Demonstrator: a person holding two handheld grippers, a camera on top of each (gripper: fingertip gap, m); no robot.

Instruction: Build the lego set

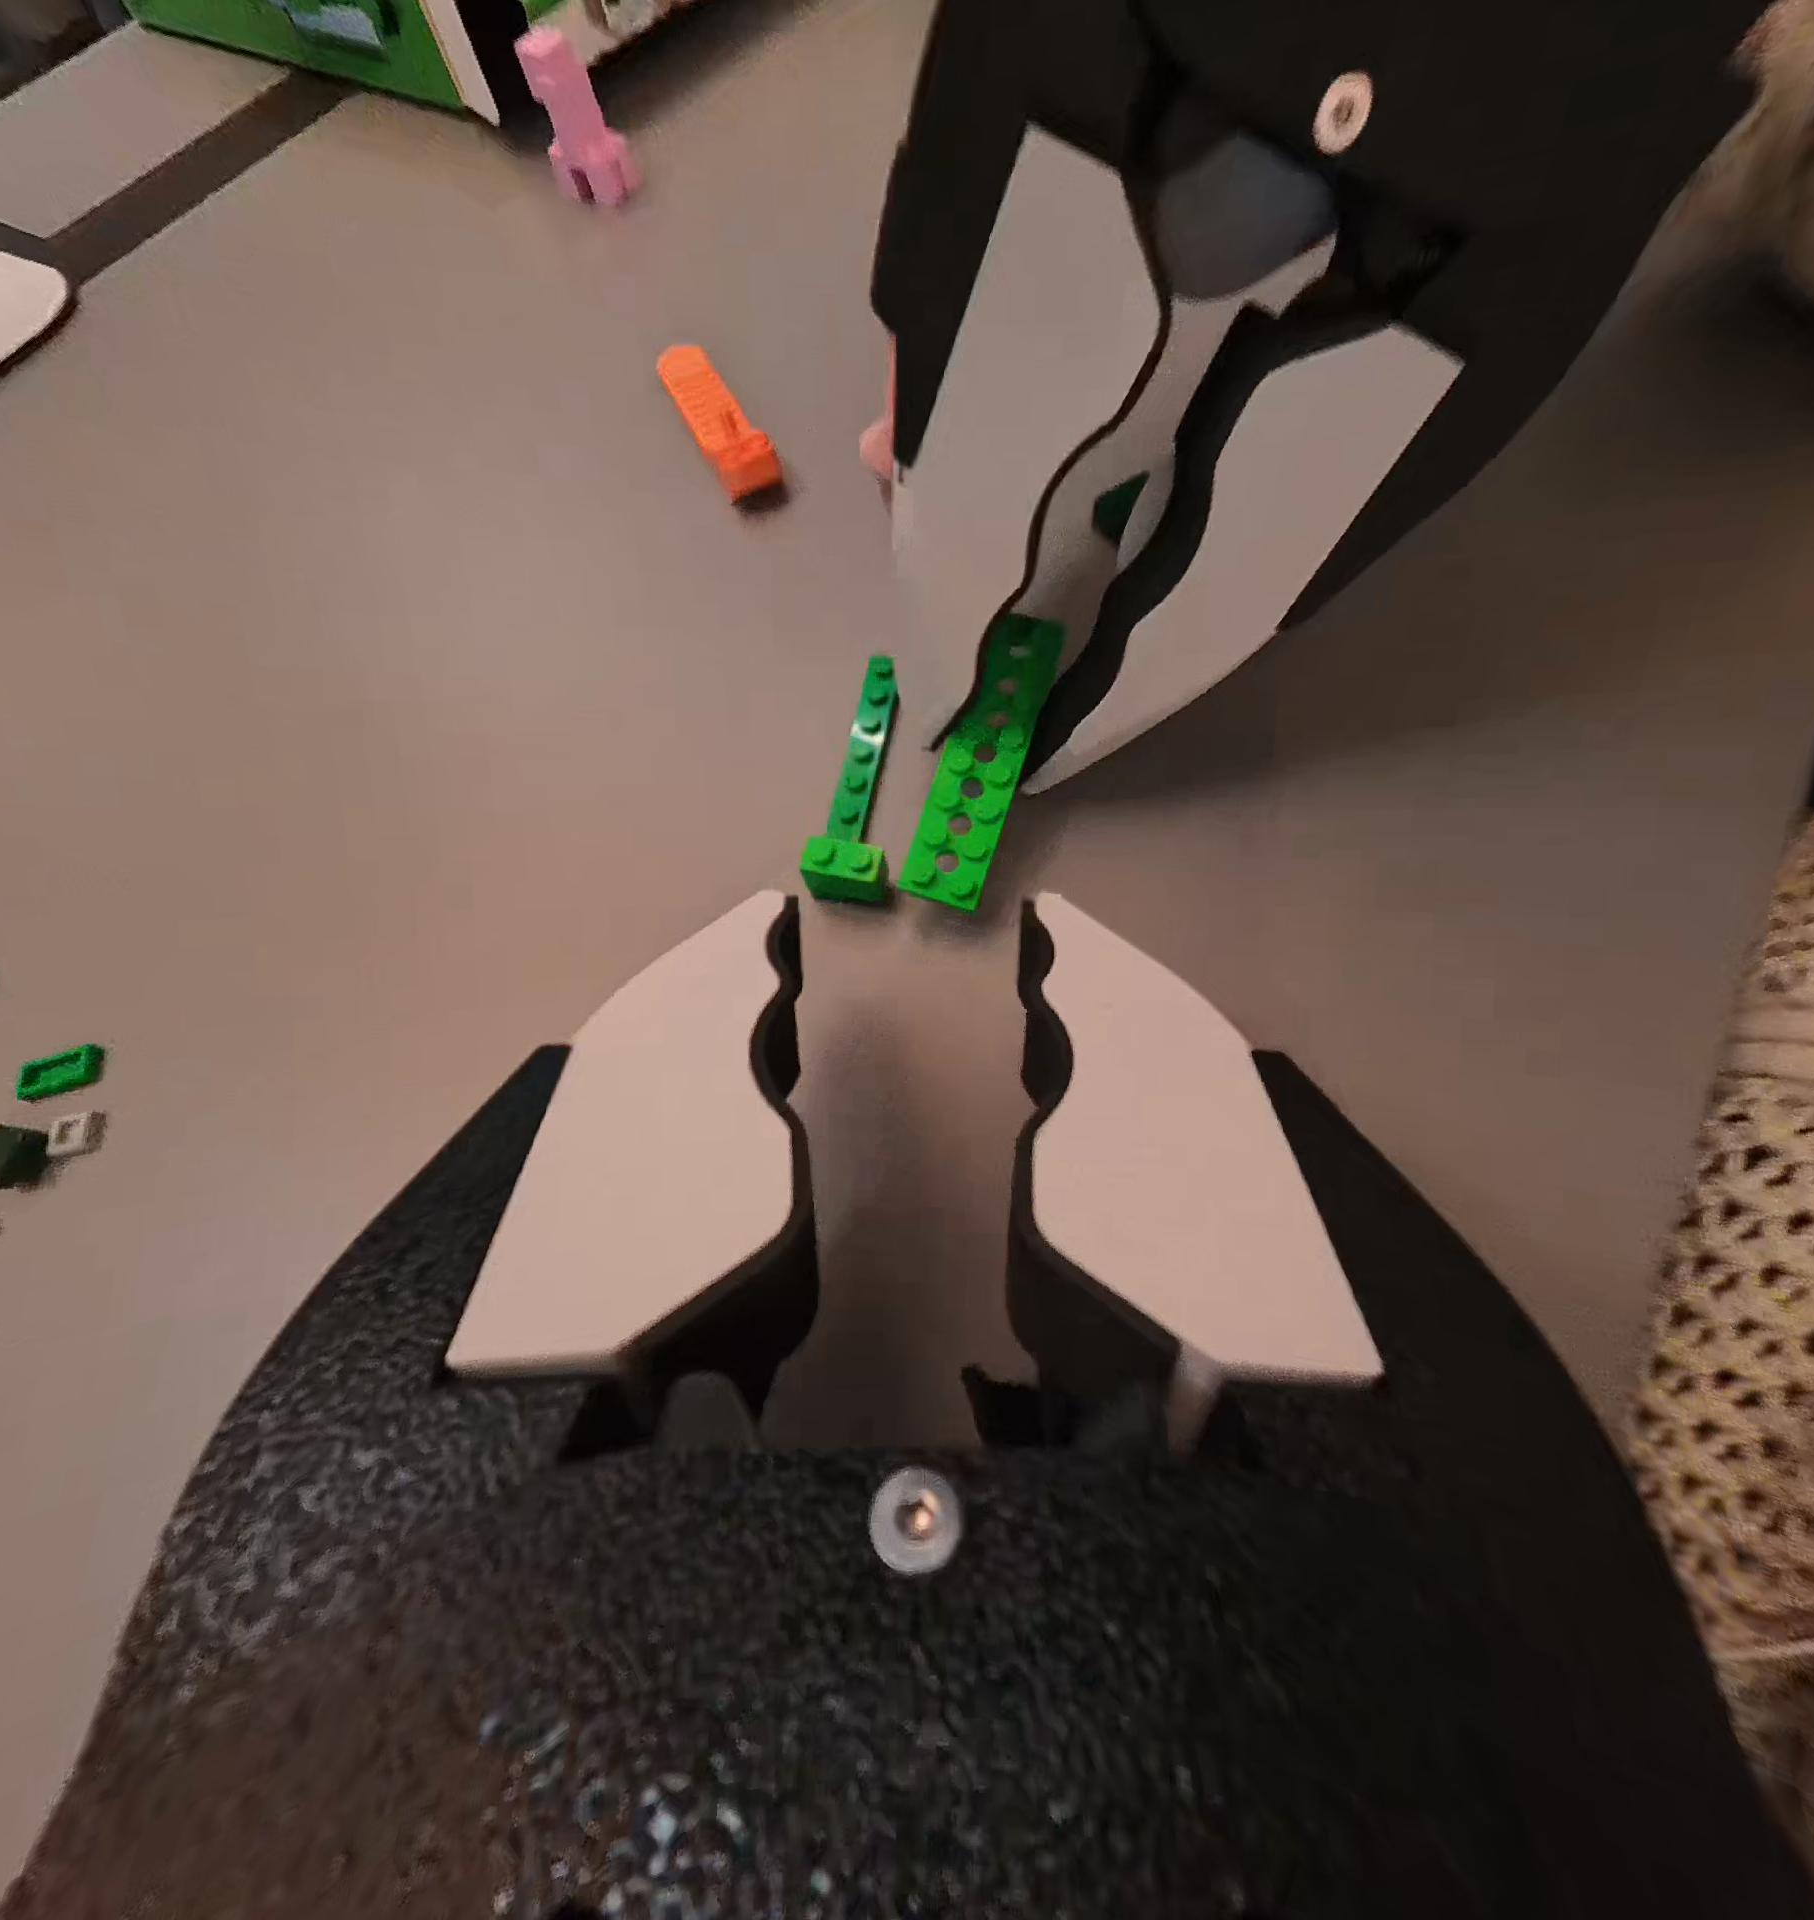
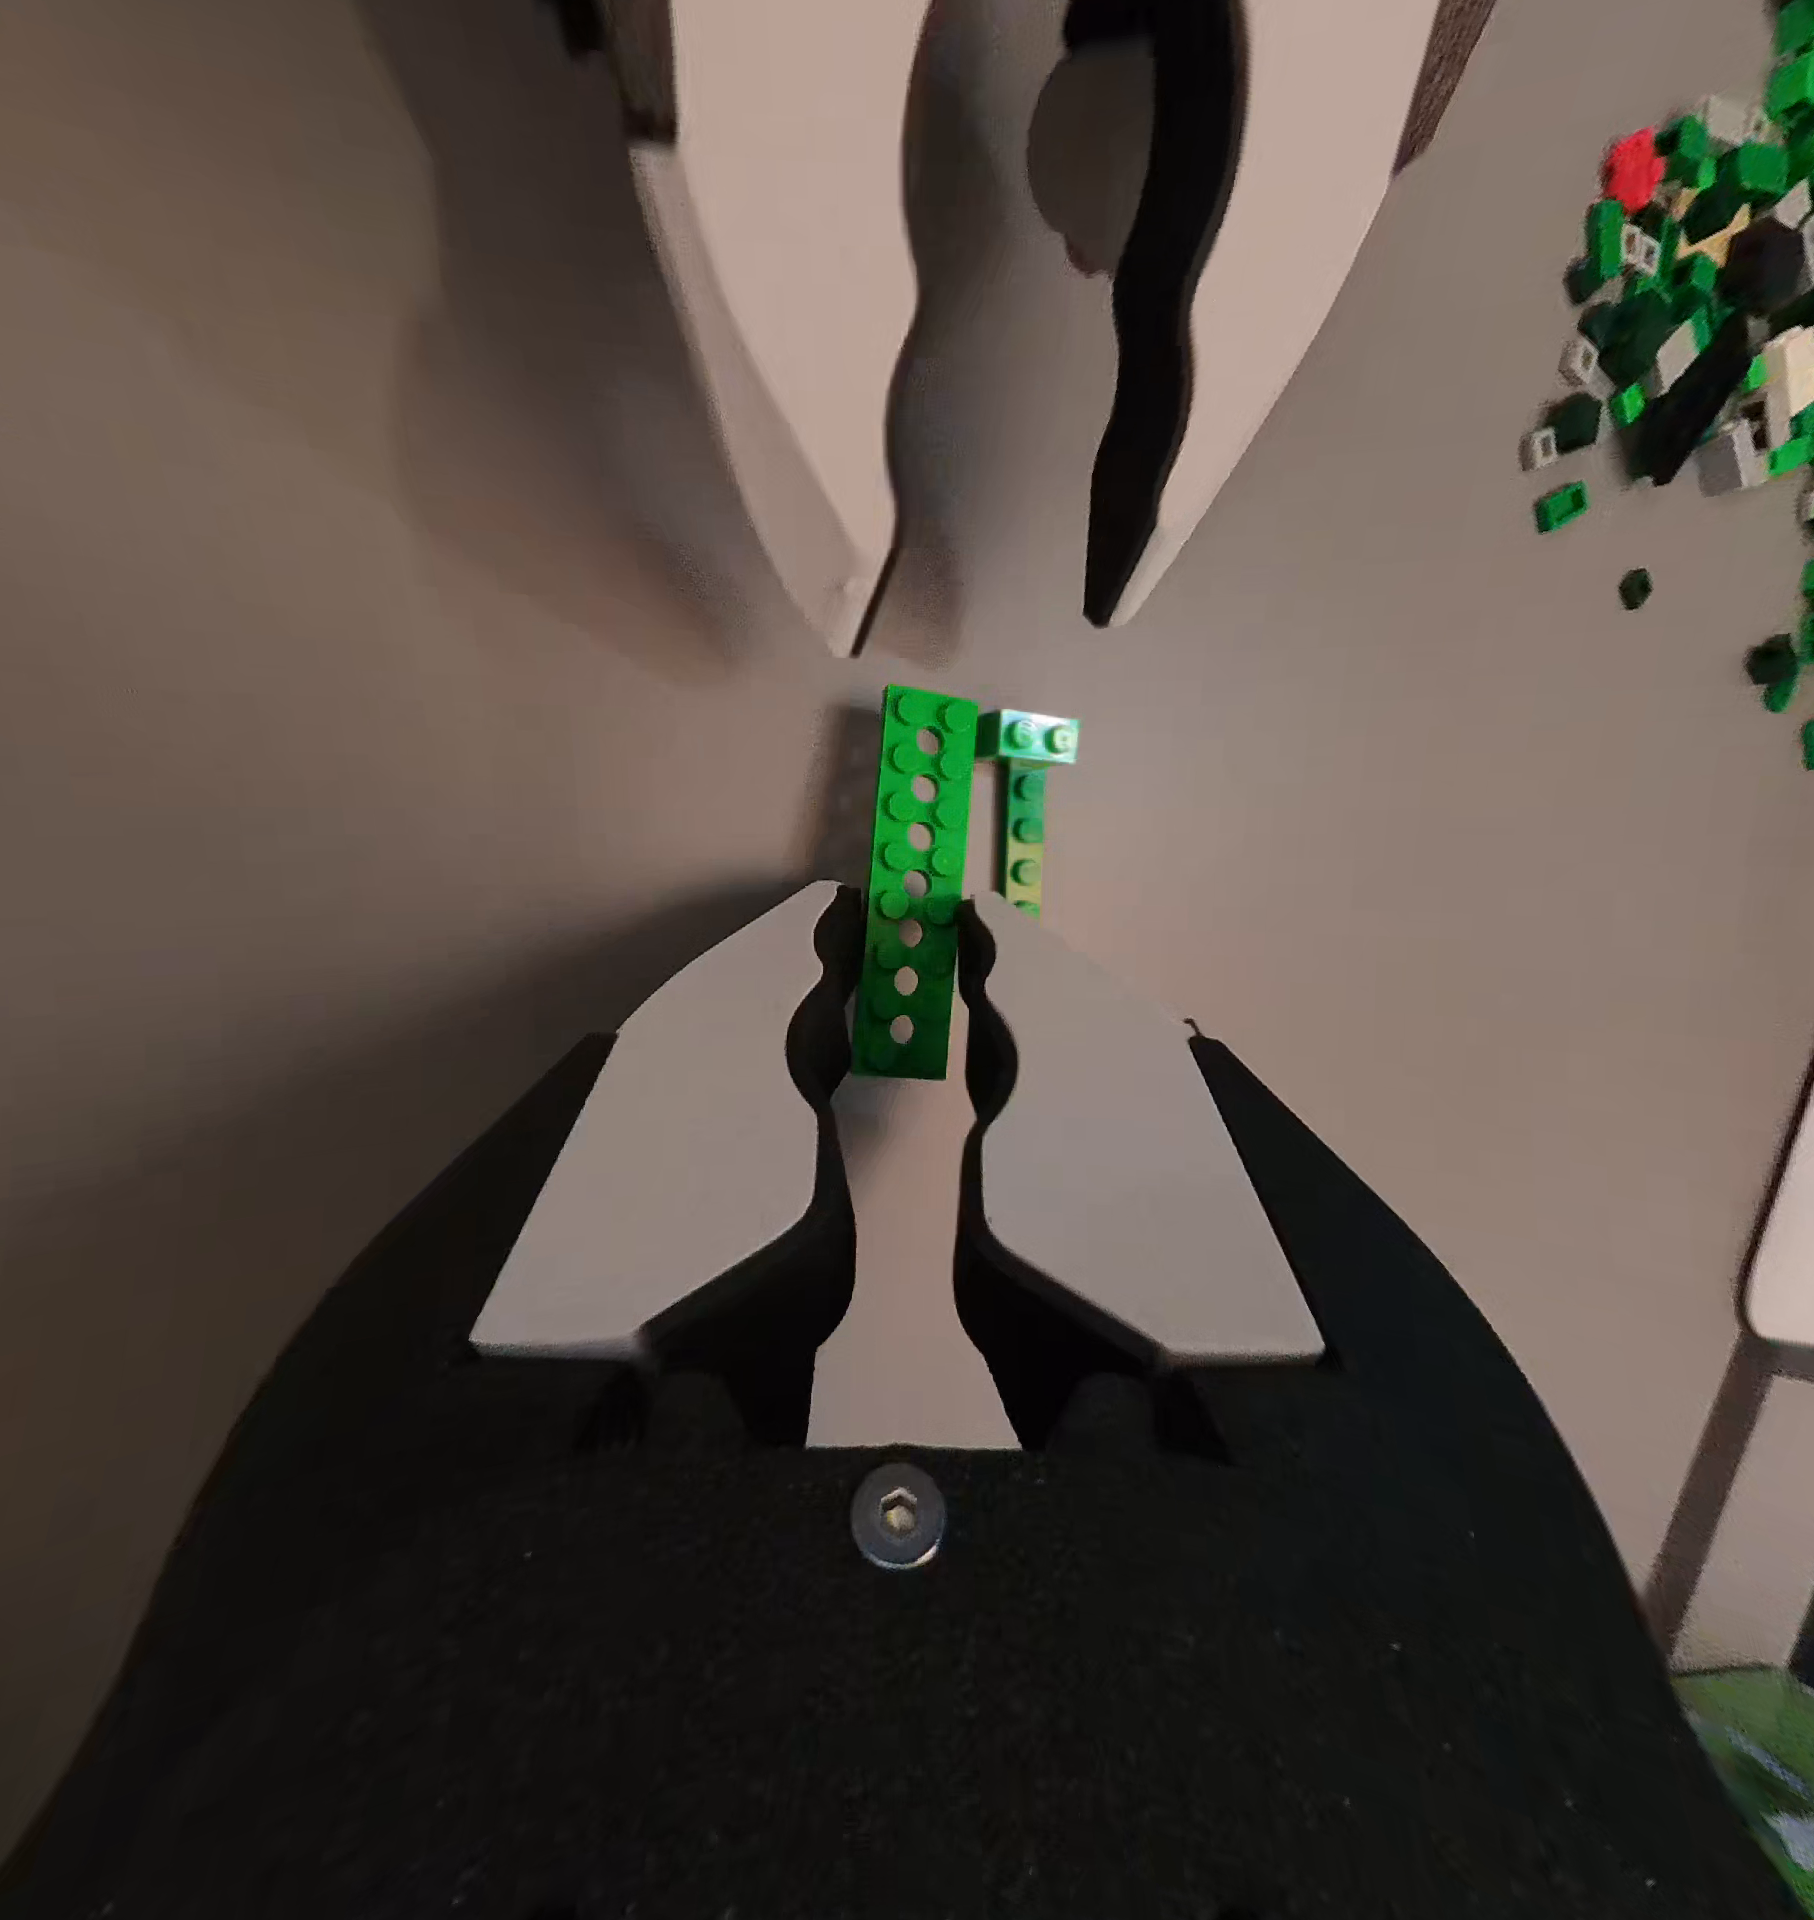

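Observation:
My right gripper (image 2: 901, 914) is shut on a long bright green plate with holes (image 2: 915, 831), gripping its sides near one end. In the left wrist view the right gripper (image 1: 991, 753) comes in from the top right and the green holed plate (image 1: 960, 831) slopes down towards the table. Beside the plate lies a narrow green plate (image 2: 1028, 831) with a small two-stud brick (image 2: 1036, 736) on one end; both also show in the left wrist view (image 1: 867, 748) (image 1: 843, 868). My left gripper (image 1: 908, 914) is open and empty, just short of these pieces; it also shows in the right wrist view (image 2: 976, 623).
An orange brick separator (image 1: 721, 421) and a pink figure (image 1: 581, 114) lie farther off on the grey table (image 1: 363, 623). A green box (image 1: 363, 42) stands at the back. Loose small pieces (image 1: 51, 1075) lie to the left. A pile of bricks (image 2: 1734, 312) lies at the right. The grippers' ends are close to 5 centimeters from one another.

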